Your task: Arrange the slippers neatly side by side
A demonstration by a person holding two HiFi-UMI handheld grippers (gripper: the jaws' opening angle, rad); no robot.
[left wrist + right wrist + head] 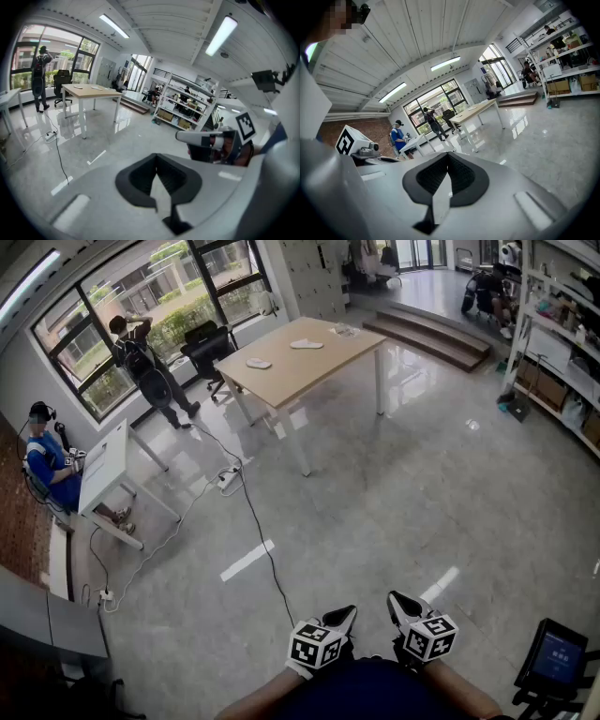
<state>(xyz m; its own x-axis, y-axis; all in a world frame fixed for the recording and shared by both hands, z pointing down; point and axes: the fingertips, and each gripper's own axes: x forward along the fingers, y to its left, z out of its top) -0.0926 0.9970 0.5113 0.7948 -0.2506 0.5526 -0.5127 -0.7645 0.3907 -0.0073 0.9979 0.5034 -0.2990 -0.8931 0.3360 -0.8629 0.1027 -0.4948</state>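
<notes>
Head view, far across the room: one pale slipper [306,344] lying flat on the wooden desk [309,371], a second slipper [259,364] well apart from it toward the desk's left corner, not yet side by side. Too small to tell toe from heel. Judged light, soft and floppy, likely to bend if pinched at one end. Better taken by the rim of the upper or the sole's edge near the middle, then slid rather than lifted high. Smooth light-wood top on white legs, so probably little friction to fight.

Beneath and around, glossy grey floor [394,493] with window glare, a black cable [260,531] trailing across it from a power strip [228,479]. Black office chair [211,348] behind the desk; open shelving [562,371] along the right wall.

Close to the body, well apart from the desk: left hand-held gripper [343,615] with jaws together on nothing, right hand-held gripper [397,601] likewise closed and empty. Borne out in both gripper views by dark ribbed pads [174,177] meeting at a point. Grey moulded shells, each with a marker cube. A walk to the desk needed before any grasp.
</notes>
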